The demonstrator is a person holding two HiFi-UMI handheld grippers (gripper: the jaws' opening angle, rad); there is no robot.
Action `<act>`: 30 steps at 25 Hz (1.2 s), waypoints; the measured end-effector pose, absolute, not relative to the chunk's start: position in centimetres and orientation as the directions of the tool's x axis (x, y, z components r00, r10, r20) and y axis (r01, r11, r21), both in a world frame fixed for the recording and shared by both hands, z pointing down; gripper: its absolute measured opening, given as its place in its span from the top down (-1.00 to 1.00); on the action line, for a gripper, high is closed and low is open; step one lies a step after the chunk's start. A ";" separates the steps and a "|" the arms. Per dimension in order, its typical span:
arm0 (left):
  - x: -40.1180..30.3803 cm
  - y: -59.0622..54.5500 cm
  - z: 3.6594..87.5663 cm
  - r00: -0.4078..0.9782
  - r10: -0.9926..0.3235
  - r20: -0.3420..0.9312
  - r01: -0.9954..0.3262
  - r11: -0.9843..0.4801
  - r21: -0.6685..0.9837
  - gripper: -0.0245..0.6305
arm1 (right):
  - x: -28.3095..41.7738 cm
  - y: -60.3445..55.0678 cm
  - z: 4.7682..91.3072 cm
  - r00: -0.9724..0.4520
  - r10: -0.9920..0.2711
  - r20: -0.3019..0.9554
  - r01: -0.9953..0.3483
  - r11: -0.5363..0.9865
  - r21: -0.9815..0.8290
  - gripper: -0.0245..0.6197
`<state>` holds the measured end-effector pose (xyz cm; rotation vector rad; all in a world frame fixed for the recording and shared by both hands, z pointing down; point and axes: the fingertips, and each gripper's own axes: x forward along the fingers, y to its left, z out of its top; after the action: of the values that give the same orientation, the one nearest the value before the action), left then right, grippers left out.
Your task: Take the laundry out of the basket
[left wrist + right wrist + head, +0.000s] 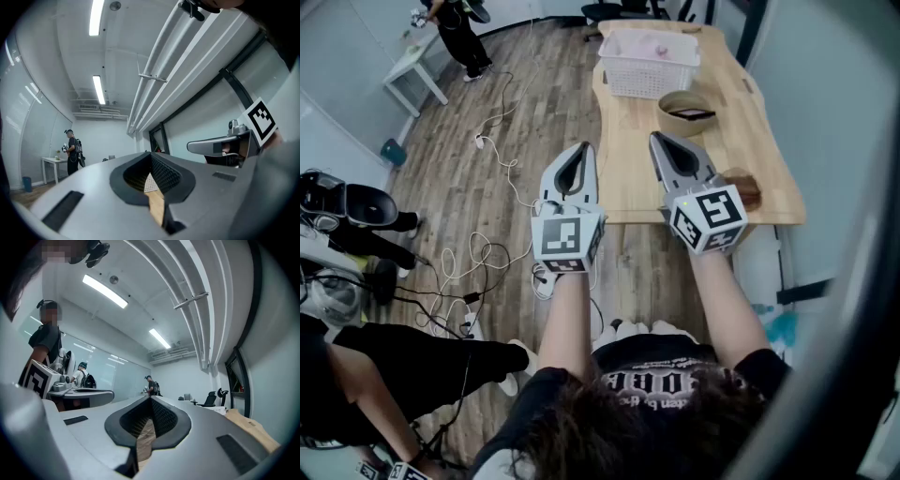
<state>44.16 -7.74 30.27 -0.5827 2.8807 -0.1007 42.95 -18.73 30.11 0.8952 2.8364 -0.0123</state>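
While the left tongs [583, 148] and the right tongs [658, 138] are both shut and empty, tips pressed together by the near edge of the table [628, 178], the laundry [649, 47] lies as a pale pink heap in the white basket [649, 84] at the table's far end. It looks soft, light and limp, so I judge a pinch on a raised fold would lift it. Only the head view shows basket and cloth; each tongs' own view tilts up to ceiling lights, with a sliver of wood between the jaws.
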 end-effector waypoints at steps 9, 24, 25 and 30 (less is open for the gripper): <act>41.9 -5.8 30.1 -0.905 -0.392 -0.165 -0.380 0.919 -0.102 0.93 | 40.5 -17.4 30.5 -0.821 0.548 -0.161 0.553 0.833 0.018 0.84; 40.9 2.5 30.3 -0.929 -0.326 -0.176 -0.315 0.945 -0.088 0.93 | 38.7 -11.3 30.2 -0.800 0.565 -0.201 0.577 0.817 0.002 0.83; 41.0 3.1 30.4 -0.930 -0.323 -0.176 -0.312 0.946 -0.090 0.93 | 38.6 -10.7 30.2 -0.799 0.566 -0.203 0.579 0.815 -0.005 0.83; 41.0 6.5 30.7 -0.931 -0.309 -0.196 -0.293 0.950 -0.111 0.93 | 38.5 -7.8 30.5 -0.782 0.585 -0.216 0.599 0.801 0.002 0.84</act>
<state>41.04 6.54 30.68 -0.4516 2.8920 -0.1172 38.49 -7.83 30.46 0.9254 2.7831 -0.0978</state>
